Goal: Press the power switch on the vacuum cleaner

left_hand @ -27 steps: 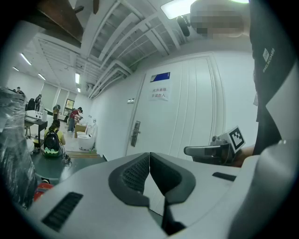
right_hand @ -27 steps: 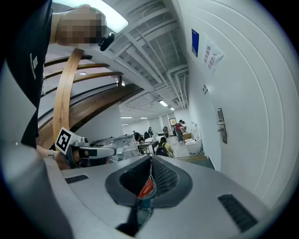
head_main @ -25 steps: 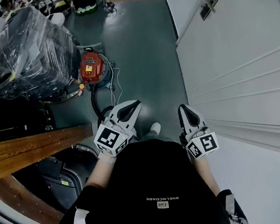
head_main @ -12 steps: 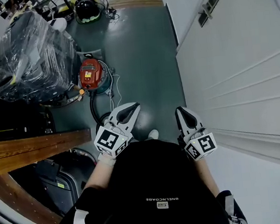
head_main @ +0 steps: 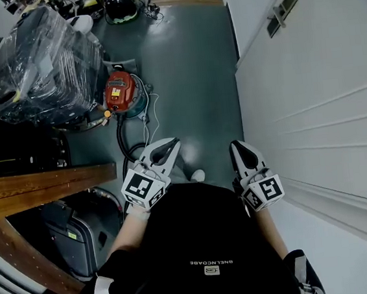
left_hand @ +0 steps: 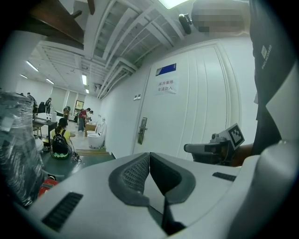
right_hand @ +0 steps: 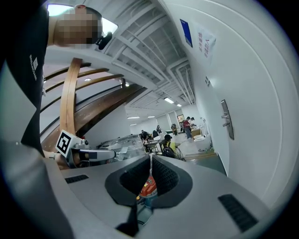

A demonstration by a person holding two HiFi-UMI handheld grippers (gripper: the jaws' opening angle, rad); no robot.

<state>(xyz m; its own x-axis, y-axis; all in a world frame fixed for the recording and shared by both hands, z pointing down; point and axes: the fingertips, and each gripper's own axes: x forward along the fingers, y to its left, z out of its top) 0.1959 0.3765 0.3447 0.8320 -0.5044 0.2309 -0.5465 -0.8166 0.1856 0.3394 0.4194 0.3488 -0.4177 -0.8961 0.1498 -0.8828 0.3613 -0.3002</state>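
The vacuum cleaner (head_main: 119, 91), a red body on a teal base, stands on the dark floor ahead and to the left, well beyond both grippers. Its black hose (head_main: 122, 143) curls back toward me. My left gripper (head_main: 171, 143) is held in front of my body, shut and holding nothing. To its right, my right gripper (head_main: 238, 146) is also shut and holds nothing. In the right gripper view the vacuum cleaner (right_hand: 148, 186) shows through the hollow behind the closed right gripper (right_hand: 151, 158). The left gripper (left_hand: 149, 154) faces a white door (left_hand: 201, 102).
A bulky plastic-wrapped load (head_main: 37, 60) stands left of the vacuum. A wooden beam (head_main: 44, 187) and a dark suitcase (head_main: 75, 233) lie at my left. A white wall with a door (head_main: 321, 96) runs along the right. Bags and cables (head_main: 119, 3) sit at the far end.
The head view has shifted slightly, so the vacuum sits a little differently in the picture. Both grippers remain shut and in nearly the same place before my body.
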